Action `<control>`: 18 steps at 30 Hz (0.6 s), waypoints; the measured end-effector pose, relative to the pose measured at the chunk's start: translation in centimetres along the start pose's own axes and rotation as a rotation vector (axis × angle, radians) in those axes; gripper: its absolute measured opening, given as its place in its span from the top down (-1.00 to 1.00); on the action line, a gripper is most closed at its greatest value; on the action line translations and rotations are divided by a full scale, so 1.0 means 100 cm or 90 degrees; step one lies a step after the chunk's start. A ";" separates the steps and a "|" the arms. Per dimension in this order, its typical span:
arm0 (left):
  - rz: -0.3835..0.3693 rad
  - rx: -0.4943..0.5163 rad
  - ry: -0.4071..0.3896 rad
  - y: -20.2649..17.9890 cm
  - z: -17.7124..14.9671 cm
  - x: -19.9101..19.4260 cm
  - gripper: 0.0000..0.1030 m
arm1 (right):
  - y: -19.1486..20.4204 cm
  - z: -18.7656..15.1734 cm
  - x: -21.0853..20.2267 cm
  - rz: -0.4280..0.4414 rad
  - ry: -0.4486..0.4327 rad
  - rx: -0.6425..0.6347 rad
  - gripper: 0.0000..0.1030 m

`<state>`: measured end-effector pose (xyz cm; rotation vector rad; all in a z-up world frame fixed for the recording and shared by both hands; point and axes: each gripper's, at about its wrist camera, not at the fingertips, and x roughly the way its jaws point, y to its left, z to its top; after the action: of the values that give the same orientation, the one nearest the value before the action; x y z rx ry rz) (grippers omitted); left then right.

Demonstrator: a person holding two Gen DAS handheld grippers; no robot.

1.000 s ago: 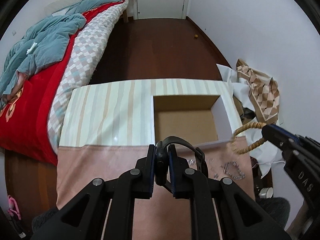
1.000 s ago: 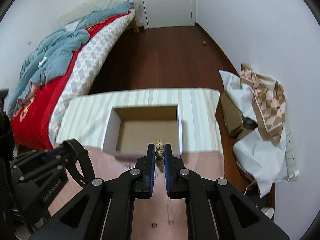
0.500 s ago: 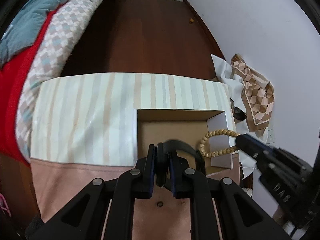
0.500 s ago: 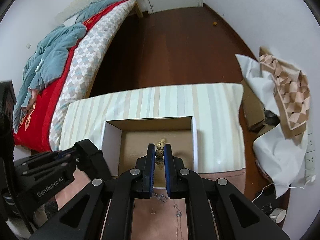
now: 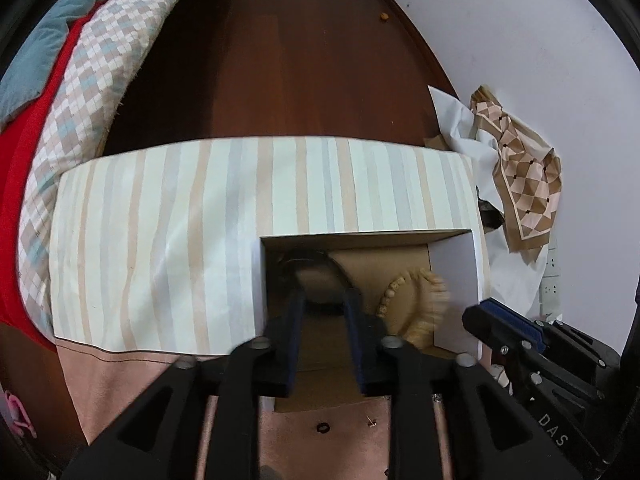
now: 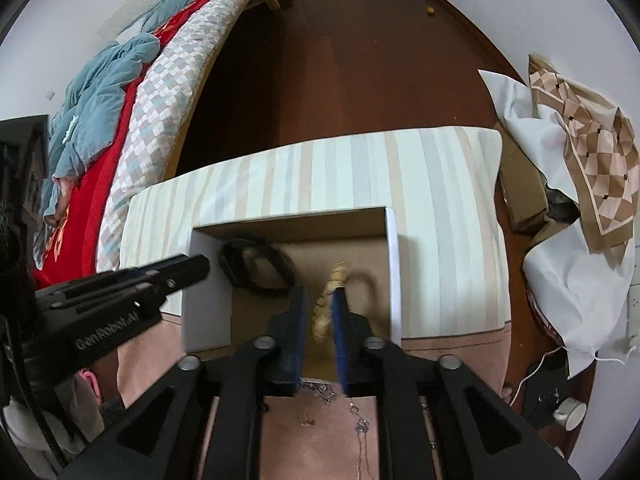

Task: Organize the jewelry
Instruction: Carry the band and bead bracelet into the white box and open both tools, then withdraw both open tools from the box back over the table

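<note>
Snagging is my worry in the left wrist view: the left gripper (image 5: pixel 323 312), fingers just spreading, points steeply down with the black bracelet (image 5: pixel 310 266) loose beyond its tips inside the box (image 5: pixel 454 268). In the right wrist view, the right gripper (image 6: pixel 318 312), equally steep, has fingers just parting around the blurred beaded bracelet (image 6: pixel 326 308), which may drag out.

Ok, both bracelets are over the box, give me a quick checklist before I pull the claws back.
1. Left claw open: ok.
2. Black band lying on the box floor: ok.
3. Right claw jaws have just been opening: ok.
4. Beaded bracelet clear of the pads: cannot tell, blurred, between the jaws.
5. Bracelet inside the box walls: ok.
6. Chains on the pink cloth untouched: ok.
</note>
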<state>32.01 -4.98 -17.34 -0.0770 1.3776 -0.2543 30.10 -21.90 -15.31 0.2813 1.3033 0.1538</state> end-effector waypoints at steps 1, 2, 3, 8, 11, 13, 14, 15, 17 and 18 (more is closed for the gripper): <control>0.003 0.000 -0.006 0.001 0.000 -0.002 -0.07 | -0.001 -0.001 -0.001 -0.003 0.000 -0.001 0.35; 0.009 -0.002 -0.016 0.002 -0.001 -0.007 -0.35 | -0.001 -0.002 -0.003 -0.009 -0.001 -0.002 0.29; 0.011 -0.004 -0.023 0.004 -0.001 -0.010 -0.36 | 0.000 -0.004 -0.005 -0.015 -0.004 -0.005 0.19; 0.060 -0.011 -0.071 0.015 -0.011 -0.031 -0.78 | 0.007 -0.012 -0.016 -0.075 -0.021 -0.034 -0.24; 0.107 -0.012 -0.099 0.022 -0.024 -0.038 -0.90 | 0.012 -0.022 -0.017 -0.146 -0.025 -0.047 -0.70; 0.130 -0.012 -0.111 0.026 -0.033 -0.040 -0.92 | 0.015 -0.029 -0.015 -0.185 -0.030 -0.054 -0.85; 0.136 -0.014 -0.115 0.028 -0.036 -0.041 -0.93 | 0.016 -0.032 -0.014 -0.196 -0.033 -0.056 -0.85; 0.145 -0.014 -0.121 0.030 -0.041 -0.041 -0.94 | 0.016 -0.036 -0.013 -0.206 -0.034 -0.057 -0.85; 0.160 -0.013 -0.131 0.032 -0.050 -0.043 -0.97 | 0.016 -0.043 -0.011 -0.216 -0.036 -0.055 -0.86; 0.159 -0.014 -0.137 0.033 -0.055 -0.044 -0.97 | 0.016 -0.046 -0.011 -0.220 -0.038 -0.055 -0.88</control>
<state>26.37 -0.23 -14.87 0.0488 1.1628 -0.0212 25.43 -20.17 -14.91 -0.0147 1.2635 -0.0902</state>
